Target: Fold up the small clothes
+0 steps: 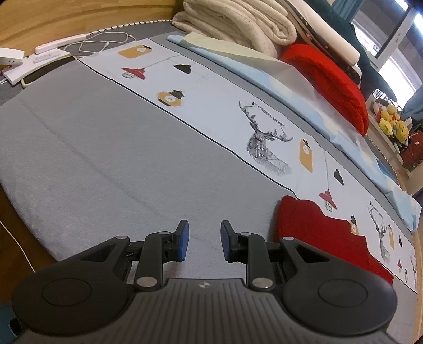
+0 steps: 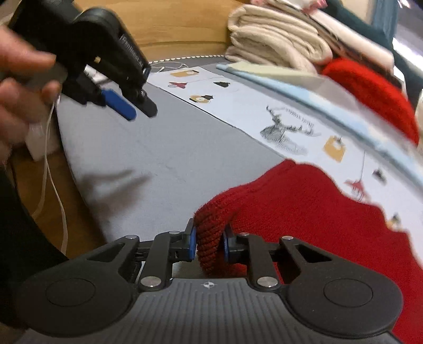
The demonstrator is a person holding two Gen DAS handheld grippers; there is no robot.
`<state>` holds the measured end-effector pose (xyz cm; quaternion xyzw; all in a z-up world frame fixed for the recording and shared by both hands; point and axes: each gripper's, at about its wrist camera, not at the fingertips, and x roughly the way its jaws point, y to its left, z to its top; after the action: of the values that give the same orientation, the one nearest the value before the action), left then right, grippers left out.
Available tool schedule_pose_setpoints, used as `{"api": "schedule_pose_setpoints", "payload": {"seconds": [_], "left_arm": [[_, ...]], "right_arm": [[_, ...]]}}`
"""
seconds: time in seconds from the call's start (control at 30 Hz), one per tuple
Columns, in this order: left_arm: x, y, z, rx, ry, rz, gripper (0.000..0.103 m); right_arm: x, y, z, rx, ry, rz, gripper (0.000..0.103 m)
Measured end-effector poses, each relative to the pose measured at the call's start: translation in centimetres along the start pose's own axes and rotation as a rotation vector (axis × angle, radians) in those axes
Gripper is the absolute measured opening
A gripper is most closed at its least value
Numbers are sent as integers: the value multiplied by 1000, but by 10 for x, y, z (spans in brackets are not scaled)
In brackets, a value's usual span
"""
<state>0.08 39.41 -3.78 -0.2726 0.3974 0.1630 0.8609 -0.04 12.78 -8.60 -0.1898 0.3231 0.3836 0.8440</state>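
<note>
A red knitted garment [image 2: 317, 211] lies on the grey bed at the lower right. My right gripper [image 2: 209, 244] is shut on a bunched edge of it and lifts that edge slightly. The garment also shows in the left wrist view [image 1: 317, 232], to the right of my left gripper [image 1: 205, 240], which is open and empty above bare grey sheet. The left gripper also shows in the right wrist view [image 2: 137, 111], held up at the upper left by a hand.
A printed white cloth [image 1: 211, 105] with deer and lanterns runs across the bed. Behind it lie a light blue sheet [image 1: 264, 68], a folded red garment [image 1: 330, 79] and beige blankets [image 1: 238, 23]. White boxes and cables [image 1: 39, 60] sit at the far left.
</note>
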Motion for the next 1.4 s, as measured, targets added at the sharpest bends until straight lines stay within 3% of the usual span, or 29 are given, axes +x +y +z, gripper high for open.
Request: {"api": "schedule_pose_setpoints", "payload": {"seconds": [0.2, 0.33, 0.43, 0.57, 0.63, 0.7, 0.77, 0.83, 0.93, 1.07, 1.1, 1.2, 1.4], "left_arm": [[9, -38, -8, 42, 10, -37, 28], [23, -72, -21, 89, 34, -59, 28], [31, -106, -29, 132, 52, -92, 28], [40, -151, -44, 226, 66, -113, 28], [45, -168, -52, 258, 79, -127, 28], [49, -184, -59, 291, 88, -135, 28], [53, -195, -65, 313, 99, -143, 30], [55, -202, -70, 334, 107, -147, 31], [59, -209, -77, 367, 115, -148, 31], [63, -214, -85, 412, 123, -153, 31], [63, -214, -87, 423, 121, -150, 31], [61, -216, -96, 475, 104, -133, 31], [43, -223, -121, 656, 48, -174, 31]], "right_arm": [[-46, -59, 6, 250, -87, -10, 18], [-111, -128, -15, 468, -202, -93, 18], [-155, -180, -53, 668, -266, -195, 18], [-207, -232, -131, 927, -316, -438, 18], [-220, -251, -173, 1033, -272, -571, 18], [-220, -271, -210, 1156, -165, -629, 19], [-218, -294, -248, 1322, -25, -596, 25], [-232, -305, -264, 1380, -31, -569, 34], [-256, -316, -245, 1238, -57, -617, 36], [-271, -350, -223, 1134, -172, -428, 43], [-268, -361, -213, 1078, -182, -376, 51], [-242, -395, -191, 986, -142, -254, 63], [-159, -439, -202, 1130, -16, -90, 65]]}}
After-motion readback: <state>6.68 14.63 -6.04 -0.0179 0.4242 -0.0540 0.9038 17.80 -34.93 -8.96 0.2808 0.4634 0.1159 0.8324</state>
